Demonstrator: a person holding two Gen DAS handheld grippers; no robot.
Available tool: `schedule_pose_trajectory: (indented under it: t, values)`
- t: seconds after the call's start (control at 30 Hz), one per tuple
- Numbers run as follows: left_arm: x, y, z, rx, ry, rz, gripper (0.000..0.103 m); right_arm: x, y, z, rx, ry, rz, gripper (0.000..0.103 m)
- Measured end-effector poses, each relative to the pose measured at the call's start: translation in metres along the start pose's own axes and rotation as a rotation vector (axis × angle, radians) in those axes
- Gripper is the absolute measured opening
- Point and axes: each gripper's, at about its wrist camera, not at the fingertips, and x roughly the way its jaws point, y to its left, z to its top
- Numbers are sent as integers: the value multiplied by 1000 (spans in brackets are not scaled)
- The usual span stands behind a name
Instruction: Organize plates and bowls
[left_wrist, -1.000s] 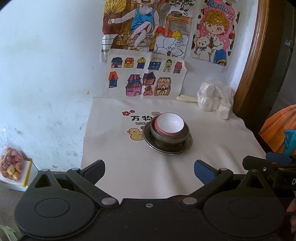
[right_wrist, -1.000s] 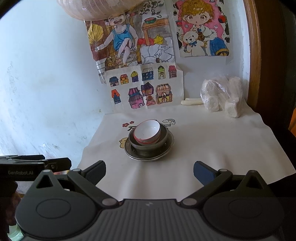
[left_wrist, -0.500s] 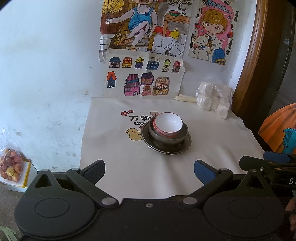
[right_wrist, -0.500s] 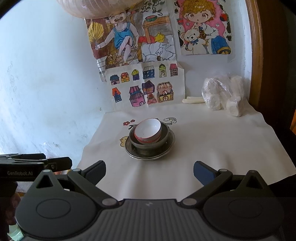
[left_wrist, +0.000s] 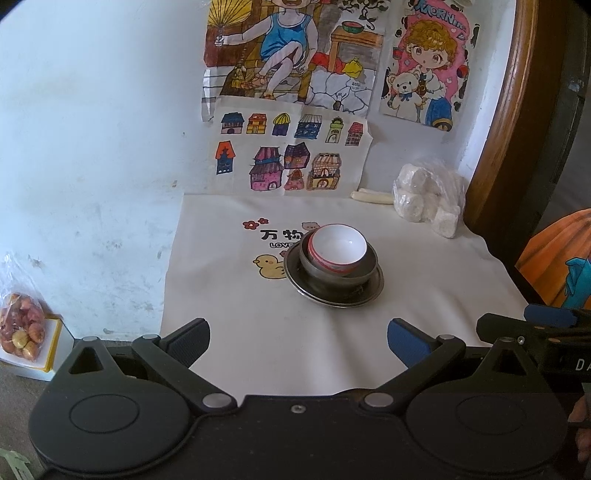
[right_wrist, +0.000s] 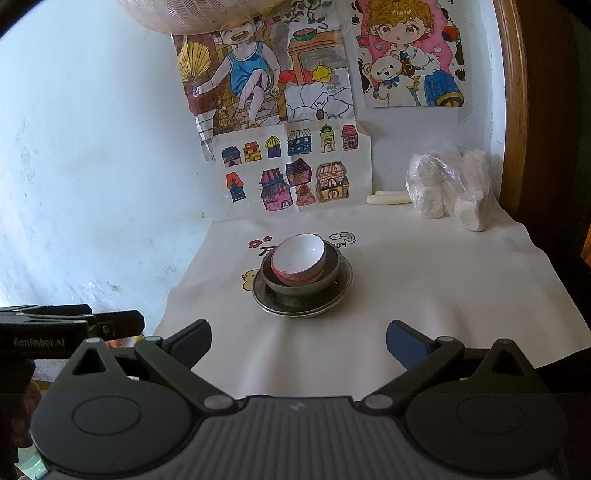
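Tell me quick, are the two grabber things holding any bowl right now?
Left gripper: jaws open, holding nothing.
Right gripper: jaws open, holding nothing.
The white bowl sits apart from both, on the table.

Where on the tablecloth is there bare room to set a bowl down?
The widest bare patch lies between the stacked white bowl, grey bowl and metal plate and the open right gripper. Another lies right of the stack, before the plastic bag. The printed duck side is narrow.
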Motion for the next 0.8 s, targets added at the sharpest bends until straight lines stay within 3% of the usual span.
schedule_pose_trajectory:
  t: [0.8]
  values:
    - [-3,4,-2,-3,-11,-14,102,-1,0,-1,-1,-4,-5,103]
